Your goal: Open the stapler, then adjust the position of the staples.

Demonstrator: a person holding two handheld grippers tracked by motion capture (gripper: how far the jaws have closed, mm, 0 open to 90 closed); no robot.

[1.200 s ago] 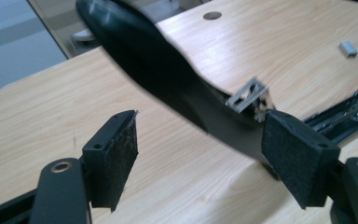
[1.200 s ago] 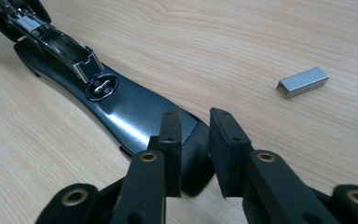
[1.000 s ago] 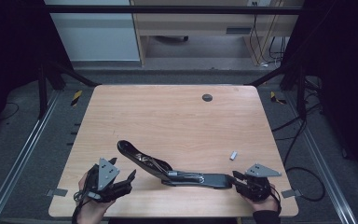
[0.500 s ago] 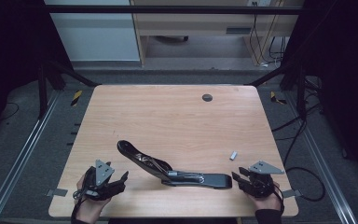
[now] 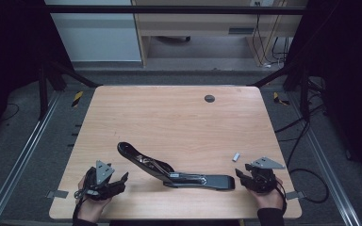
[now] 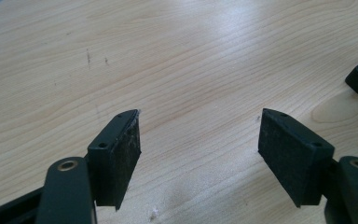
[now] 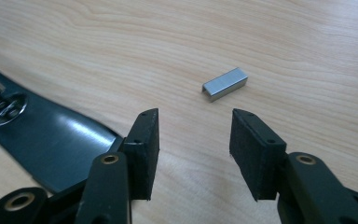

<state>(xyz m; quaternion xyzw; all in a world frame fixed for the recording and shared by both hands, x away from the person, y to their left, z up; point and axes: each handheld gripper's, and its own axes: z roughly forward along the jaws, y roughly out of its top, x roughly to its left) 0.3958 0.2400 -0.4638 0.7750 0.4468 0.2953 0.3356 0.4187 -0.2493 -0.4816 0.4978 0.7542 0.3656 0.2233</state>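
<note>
On the wooden surface (image 5: 169, 122) an opened black stapler (image 5: 174, 168) lies near the front edge. At its 3 o'clock, the right tongs (image 7: 193, 149) have just been opening and stand spread, nothing between them; a strip of staples (image 7: 224, 83), probably, lies just beyond at 12 o'clock. The left tongs (image 6: 198, 154) at the stapler's 9 o'clock stand spread over bare wood.

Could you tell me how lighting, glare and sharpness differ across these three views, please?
High view: the table is evenly lit while the surroundings fall dark, and the image is soft. Left gripper view: a pale sheen washes out the wood grain far off, and an object at the top right edge is blurred. Right gripper view: a glare streak lies on the black stapler base, and the staple strip is crisp.
</note>
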